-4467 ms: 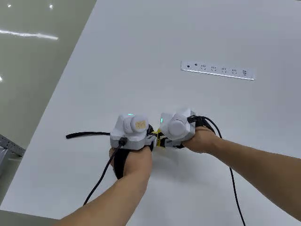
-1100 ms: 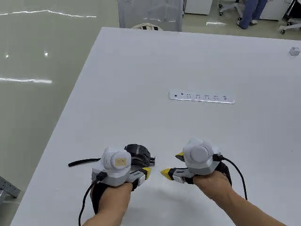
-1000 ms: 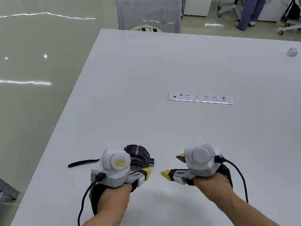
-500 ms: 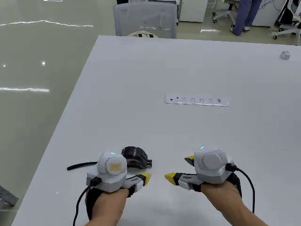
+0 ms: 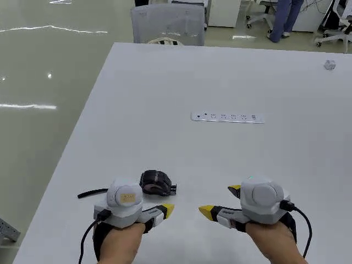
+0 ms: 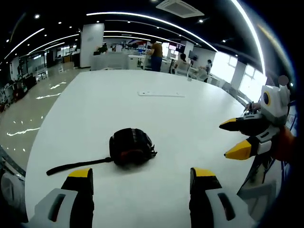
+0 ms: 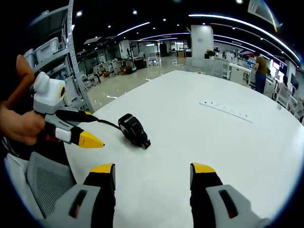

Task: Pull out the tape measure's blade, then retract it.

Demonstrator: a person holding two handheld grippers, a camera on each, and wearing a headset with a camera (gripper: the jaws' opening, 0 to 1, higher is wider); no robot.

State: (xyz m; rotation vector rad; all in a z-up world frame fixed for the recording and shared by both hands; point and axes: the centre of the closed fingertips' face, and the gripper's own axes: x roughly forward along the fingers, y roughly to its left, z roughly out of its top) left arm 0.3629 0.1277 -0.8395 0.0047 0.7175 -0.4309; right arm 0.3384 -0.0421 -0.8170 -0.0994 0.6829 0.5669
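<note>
strap: in the head view its inner end is hidden behind the left gripper
left gripper: 1 yellow tip shows in the head view; the other jaw is hidden by the gripper's body
tape measure: markings too blurred to read
left hand, right hand: cut off by the bottom edge
small object: too small to tell
person: cut off by the top edge, legs only
chair: top cut off

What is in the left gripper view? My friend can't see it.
A black tape measure lies on a white table, its strap trailing to the picture's left, just ahead of the left gripper's open jaws. The right gripper, also open, shows at the right side, and a power strip lies farther back.
</note>
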